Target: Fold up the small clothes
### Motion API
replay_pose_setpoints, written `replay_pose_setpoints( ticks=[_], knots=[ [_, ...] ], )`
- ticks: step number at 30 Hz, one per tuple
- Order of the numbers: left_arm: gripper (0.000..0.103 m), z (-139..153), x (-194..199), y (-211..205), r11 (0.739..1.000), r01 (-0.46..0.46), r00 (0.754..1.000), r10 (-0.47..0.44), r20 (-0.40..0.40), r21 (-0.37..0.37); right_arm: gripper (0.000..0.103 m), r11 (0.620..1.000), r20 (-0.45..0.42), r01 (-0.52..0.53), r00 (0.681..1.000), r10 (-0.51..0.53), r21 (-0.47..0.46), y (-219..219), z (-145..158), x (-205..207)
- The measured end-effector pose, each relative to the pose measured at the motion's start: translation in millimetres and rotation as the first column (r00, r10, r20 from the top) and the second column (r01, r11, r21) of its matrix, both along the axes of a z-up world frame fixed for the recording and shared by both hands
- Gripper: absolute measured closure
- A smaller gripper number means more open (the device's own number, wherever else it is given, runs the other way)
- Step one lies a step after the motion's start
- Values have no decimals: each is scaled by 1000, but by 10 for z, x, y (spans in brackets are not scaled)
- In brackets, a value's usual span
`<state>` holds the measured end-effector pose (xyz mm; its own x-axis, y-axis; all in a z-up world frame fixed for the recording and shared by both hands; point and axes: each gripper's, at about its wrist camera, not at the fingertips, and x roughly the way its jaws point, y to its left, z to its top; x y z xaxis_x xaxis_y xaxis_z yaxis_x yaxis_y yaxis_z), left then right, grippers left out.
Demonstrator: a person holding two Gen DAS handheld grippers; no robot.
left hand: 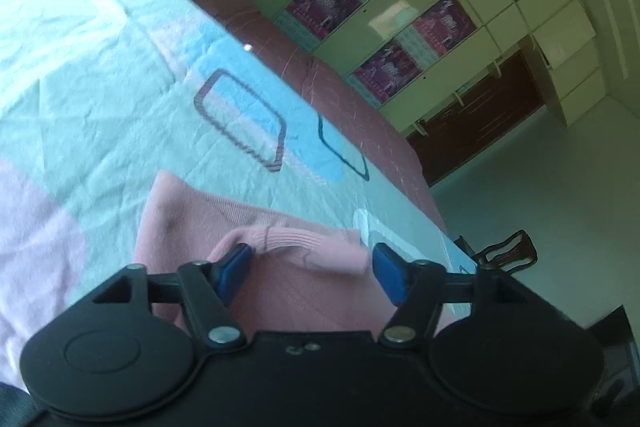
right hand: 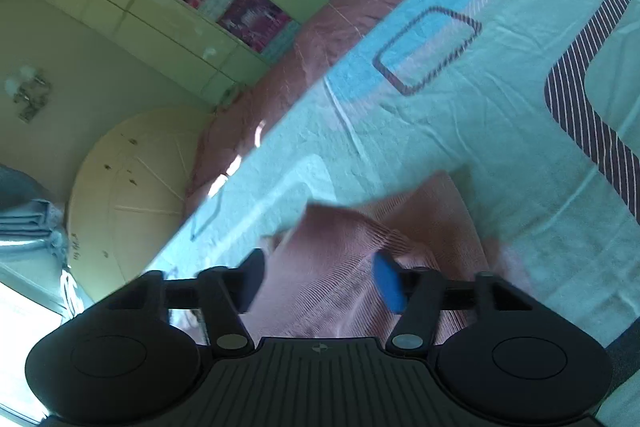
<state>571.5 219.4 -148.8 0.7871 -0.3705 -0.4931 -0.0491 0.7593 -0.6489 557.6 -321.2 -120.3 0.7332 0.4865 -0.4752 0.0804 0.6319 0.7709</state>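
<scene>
A small pink ribbed garment [left hand: 248,227] lies on the bed. In the left wrist view my left gripper [left hand: 310,267] is open, its blue pads either side of the garment's ribbed cuff or hem edge [left hand: 304,243], just above it. In the right wrist view the same pink garment [right hand: 360,267] lies under my right gripper [right hand: 320,277], which is open with its fingers apart over the cloth. One corner of the garment [right hand: 324,215] looks lifted or folded. Neither gripper holds anything.
The bed has a light green sheet [left hand: 100,75] with blue, pink and striped rectangles. A maroon bed edge [left hand: 352,99] runs along the far side. Beyond stand a cream wardrobe [left hand: 400,7] with purple panels, a chair [left hand: 508,251], and a round headboard [right hand: 132,183].
</scene>
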Motion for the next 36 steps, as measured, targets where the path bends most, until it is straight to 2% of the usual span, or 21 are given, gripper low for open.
replay_pose_setpoints(
  ticks=[2, 3, 5, 6, 7, 11, 13, 14, 15, 16, 19, 21, 22, 25, 27, 29, 31, 32, 34, 35, 36],
  knots=[
    [33, 110, 20, 15, 995, 34, 999, -37, 27, 93, 37, 1000, 23, -16, 1000, 16, -17, -71, 28, -13],
    [35, 128, 61, 15, 989, 60, 998, -64, 26, 133, 37, 997, 32, -31, 999, 34, -70, -74, 46, 2],
    [41, 147, 172, -29, 966, 125, 992, -127, -5, 227, 48, 981, 22, -79, 996, 84, -178, -17, 57, 79],
    [42, 143, 232, -67, 949, 155, 988, -154, -28, 276, 59, 966, 9, -117, 993, 122, -231, 50, 49, 128],
    [46, 148, 296, -124, 920, 199, 980, -193, -51, 337, 60, 945, -2, -143, 989, 149, -293, 117, 39, 170],
    [54, 29, 451, -315, 823, 334, 942, -300, -147, 460, 60, 841, -52, -237, 969, 243, -486, 377, -43, 308],
    [58, -22, 474, -407, 790, 362, 932, -327, -159, 496, 61, 795, -76, -275, 957, 280, -540, 490, -122, 337],
    [67, -32, 478, -435, 783, 374, 926, -339, -163, 497, 61, 777, -81, -287, 952, 294, -561, 527, -138, 339],
    [74, -31, 477, -448, 783, 384, 922, -349, -165, 490, 65, 759, -87, -298, 948, 307, -579, 553, -165, 361],
    [87, -40, 472, -439, 789, 392, 919, -360, -160, 473, 66, 752, -86, -301, 946, 312, -587, 566, -174, 360],
    [89, -54, 422, -447, 789, 374, 924, -360, -126, 488, 65, 742, -68, -269, 955, 290, -614, 554, -164, 344],
    [78, -63, 373, -475, 779, 333, 938, -331, -103, 531, 65, 747, -67, -271, 954, 292, -607, 545, -176, 348],
    [66, -68, 362, -481, 774, 309, 946, -308, -97, 553, 65, 744, -69, -276, 952, 297, -609, 551, -175, 348],
    [63, -84, 400, -438, 796, 299, 951, -293, -98, 527, 66, 743, -76, -295, 946, 315, -600, 564, -136, 363],
    [67, -80, 452, -429, 797, 322, 944, -309, -114, 510, 72, 732, -80, -308, 941, 330, -608, 592, -122, 372],
    [91, -62, 489, -417, 804, 356, 932, -343, -117, 476, 89, 722, -83, -322, 935, 346, -612, 623, -108, 373],
    [92, 3, 432, -437, 804, 333, 936, -346, -68, 493, 95, 712, -69, -325, 929, 363, -622, 654, -60, 343],
    [92, 58, 355, -421, 814, 295, 943, -334, -11, 500, 95, 721, -35, -303, 932, 362, -623, 641, -8, 303],
    [92, 166, 179, -313, 861, 185, 962, -258, 93, 475, 95, 789, 79, -196, 952, 295, -582, 487, 136, 178],
    [92, 160, 144, -270, 871, 151, 970, -221, 98, 468, 95, 809, 112, -158, 958, 265, -566, 421, 158, 136],
    [92, 120, 153, -254, 873, 149, 974, -210, 82, 465, 95, 802, 117, -137, 961, 249, -581, 402, 134, 127]
  ],
)
